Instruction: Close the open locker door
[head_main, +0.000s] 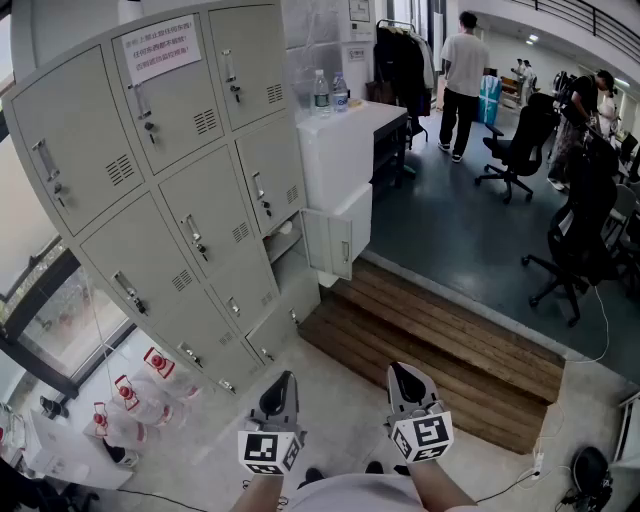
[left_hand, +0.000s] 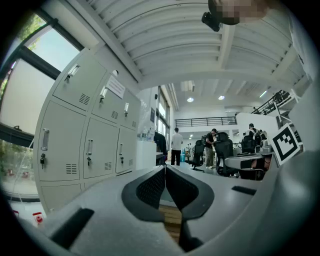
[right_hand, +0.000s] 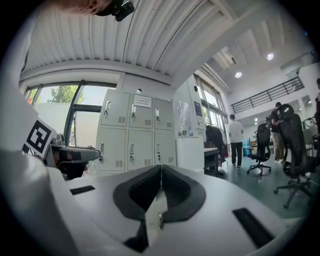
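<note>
- Well, my left claw (left_hand: 165, 175) is pressed shut, its pads meeting with nothing between them.
- My right claw (right_hand: 161, 175) is closed tight too, and empty.
- I hold both level and side by side, low in front of me. They point toward the grey locker bank (head_main: 150, 170) and are well apart from it.
- The open locker door (head_main: 331, 243) hangs out from a lower compartment in the column nearest the white cabinet (head_main: 340, 150).
- Two bottles (head_main: 330, 92) stand on that cabinet.
- A wooden step (head_main: 440, 350) lies on the floor just below the door.
- A person (head_main: 463, 80) stands far off near office chairs (head_main: 515, 150).
</note>
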